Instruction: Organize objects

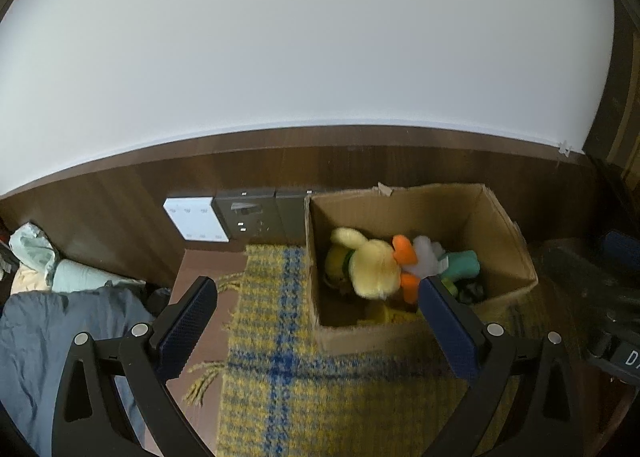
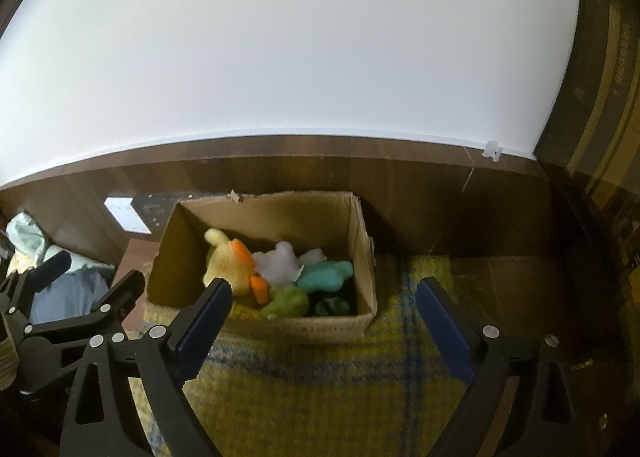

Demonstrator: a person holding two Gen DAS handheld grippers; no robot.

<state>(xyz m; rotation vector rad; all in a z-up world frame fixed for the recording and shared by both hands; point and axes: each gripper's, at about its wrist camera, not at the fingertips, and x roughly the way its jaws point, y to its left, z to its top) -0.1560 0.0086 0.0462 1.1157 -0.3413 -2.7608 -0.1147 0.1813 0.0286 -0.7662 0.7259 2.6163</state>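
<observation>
A: Both tools are empty. The left tool (image 1: 318, 295) has its dark blue pads spread wide with nothing between them, and the right tool (image 2: 324, 297) stands just as wide, also holding nothing. Each hangs above the near rim of the cardboard box (image 1: 504, 225), pointing down toward it.

B: So which step is this?

A: It looks like a drop into the box is finished. The toys lie inside it: a yellow plush (image 1: 374, 269) with orange parts, a white fluffy tuft (image 2: 280, 267), a teal plush (image 2: 326, 275) and a green one (image 2: 288, 301). Something dark sits in the near right corner of the box, but I can't tell what it is in this light.

B: What does the next move call for?

A: Probably finding whatever is left to tidy. Neither view shows a loose toy on the blanket (image 1: 320, 397), so the tools would need to swing away from the box to look elsewhere.

B: And the materials?

A: The box is plain corrugated card, open-topped, with a torn scrap on its far edge. The toys are soft and rounded, easy to pinch but apt to squash. The blanket is a nubby yellow weave with blue check lines and a fringe, spread over a dark wood surface. Crumpled pale cloth (image 1: 36, 257) lies off to the left.
</observation>
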